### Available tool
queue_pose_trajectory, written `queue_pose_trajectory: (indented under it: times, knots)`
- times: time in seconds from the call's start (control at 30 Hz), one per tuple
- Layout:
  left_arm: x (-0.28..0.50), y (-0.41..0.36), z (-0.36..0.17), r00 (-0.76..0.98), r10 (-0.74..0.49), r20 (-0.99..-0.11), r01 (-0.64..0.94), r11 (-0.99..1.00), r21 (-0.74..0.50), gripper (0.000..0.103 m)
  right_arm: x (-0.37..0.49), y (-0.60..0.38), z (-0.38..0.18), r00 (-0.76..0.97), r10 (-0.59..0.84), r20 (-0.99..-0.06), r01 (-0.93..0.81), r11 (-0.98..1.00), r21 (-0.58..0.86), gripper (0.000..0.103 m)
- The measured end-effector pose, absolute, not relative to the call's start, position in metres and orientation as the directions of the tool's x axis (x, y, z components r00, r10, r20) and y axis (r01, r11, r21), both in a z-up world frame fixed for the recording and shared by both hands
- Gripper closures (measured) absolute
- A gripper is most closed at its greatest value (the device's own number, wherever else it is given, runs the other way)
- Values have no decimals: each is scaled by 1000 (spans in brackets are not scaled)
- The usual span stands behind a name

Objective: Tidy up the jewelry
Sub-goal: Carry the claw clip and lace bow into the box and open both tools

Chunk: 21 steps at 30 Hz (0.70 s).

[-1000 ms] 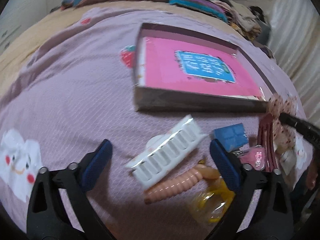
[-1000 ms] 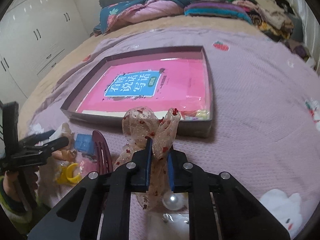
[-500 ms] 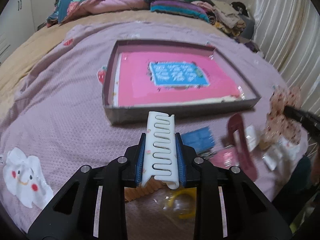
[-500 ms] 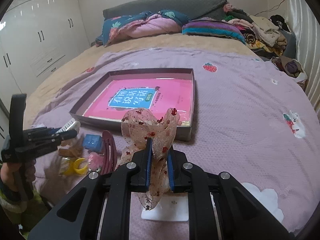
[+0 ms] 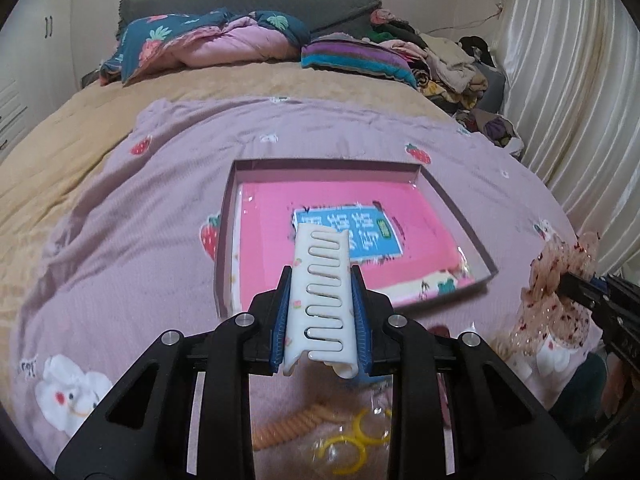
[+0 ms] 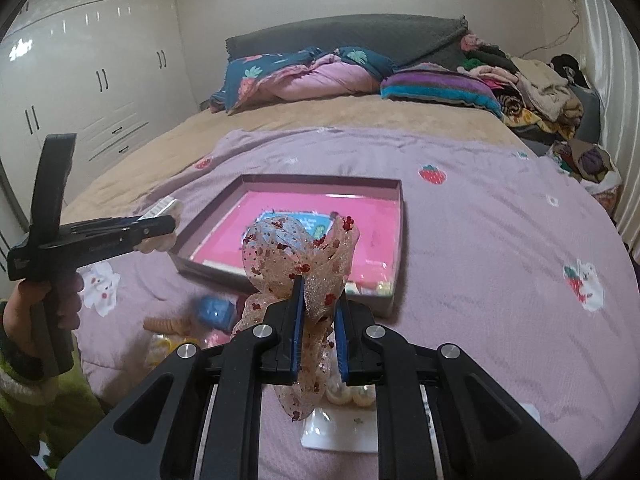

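Setting: a bed covered by a lilac blanket [image 5: 120, 248] printed with strawberries and white cartoon animals; folded quilts and piled clothes lie at the headboard end.
Left gripper [image 5: 322, 328]: black, with blue pads, held above the blanket; its jaws are closed on the white hair clip.
White hair clip [image 5: 322, 300]: a long white plastic clip with a row of slots, standing up between the left pads and reaching forward toward the box.
Right gripper [image 6: 319, 334]: black, with blue pads; its jaws are pressed onto the sheer bow.
Sheer bow [image 6: 298, 256]: a champagne mesh ribbon bow speckled with red, lifted off the blanket, its loops rising above the pads and a tail hanging below them.
Box [image 5: 460, 216]: a shallow, open, dark-walled box lying on the blanket ahead of both grippers.
Pink book [image 5: 272, 240]: lies flat inside the box and fills most of it, with a blue title panel on its cover.
Left hand [image 6: 44, 312]: seen from the right wrist view, wrapped around the left gripper's handle, with a green sleeve below it.
Loose accessories: on the blanket at the near side of the box lie a blue piece [image 6: 214, 311], a peach spiral hair tie [image 5: 288, 426] and yellow rings in a clear bag [image 5: 356, 444].
White card [image 6: 340, 428]: lies under the right gripper with two pearl-like beads [image 6: 352, 394] on it.
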<state>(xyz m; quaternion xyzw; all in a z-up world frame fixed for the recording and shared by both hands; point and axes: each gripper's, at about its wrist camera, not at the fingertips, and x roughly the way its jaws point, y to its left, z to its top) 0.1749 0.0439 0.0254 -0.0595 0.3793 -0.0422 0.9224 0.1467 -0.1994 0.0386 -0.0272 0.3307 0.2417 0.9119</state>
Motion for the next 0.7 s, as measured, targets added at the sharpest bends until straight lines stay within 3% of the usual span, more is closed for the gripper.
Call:
queue_pose_trajectory:
  times: [0.37,0.7]
  knots:
    - [218,45,16,684,-131,-718,16,986,-165,84,198,-173,52,668,432,-606,-467,877,111,90]
    - [249,41,-12,644,-123,-755,3,987,-158,84,255,-153,24,634,366,-681,-412,905,103,90]
